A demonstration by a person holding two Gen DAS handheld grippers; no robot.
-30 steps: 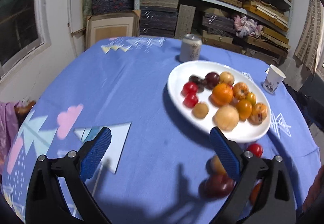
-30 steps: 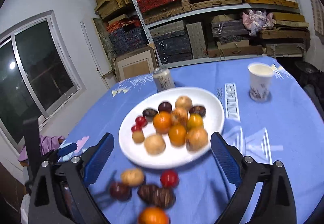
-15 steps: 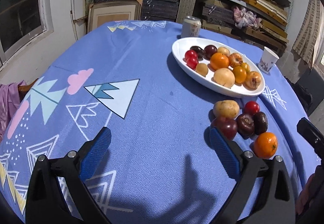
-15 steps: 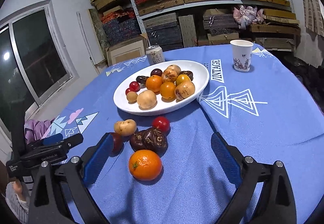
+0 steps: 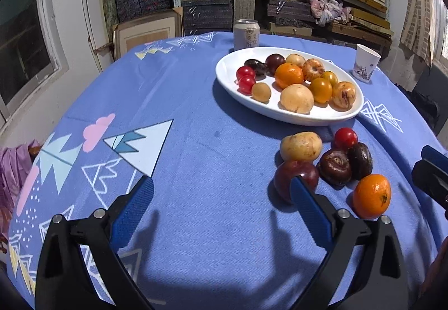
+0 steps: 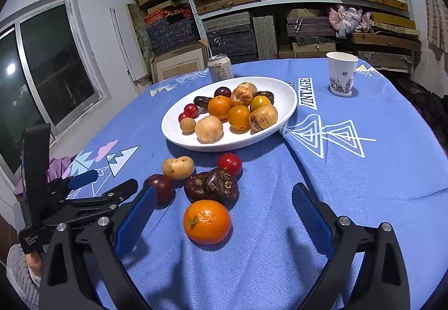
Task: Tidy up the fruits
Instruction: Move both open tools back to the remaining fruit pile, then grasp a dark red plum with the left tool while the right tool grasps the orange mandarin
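Shelves of boxes back a blue-clothed counter (image 5: 196, 119). Left wrist view: the left tool (image 5: 221, 209) gapes wide, empty, near a dark plum (image 5: 294, 177). Right wrist view: the right tool (image 6: 221, 214) gapes wide around a loose orange (image 6: 207, 221), not touching; behind it stands the fruit-filled plate (image 6: 285, 97).

Relative to one second ago, both grippers are farther from the white plate (image 6: 285, 102), which now sits toward 12 o'clock in each wrist view. The loose fruit group is now fully visible. The orange (image 6: 207, 221) lies between the right gripper (image 6: 224, 214) fingers. The dark plum (image 5: 295, 177) now touches the left gripper (image 5: 221, 206) finger at 3 o'clock.
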